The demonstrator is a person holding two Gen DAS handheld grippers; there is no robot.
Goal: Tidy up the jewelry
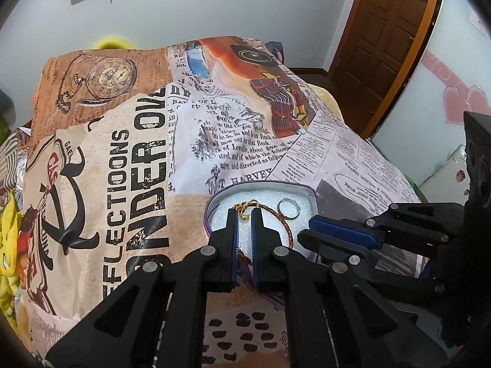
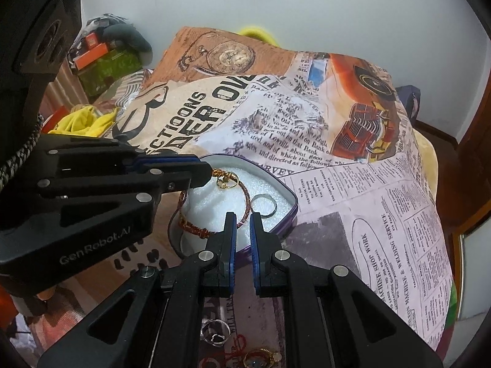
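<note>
braided bracelet [image 2: 245, 197] on white foam, silver ring [image 2: 264, 205] beside, perhaps touching

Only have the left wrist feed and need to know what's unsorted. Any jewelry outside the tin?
Observer: Yes. A silver ring and a gold ring lie on the cloth, just under the right gripper.
Operator: Right gripper open? I only see it side-on.
Observer: Slightly open. Its tips sit at the near rim of the tin, with the bracelet cord at the gap.
Operator: My fingers hide the bracelet's near half. Anything there?
Observer: A wire-wrapped section, lying on the foam by the tin's near wall.
</note>
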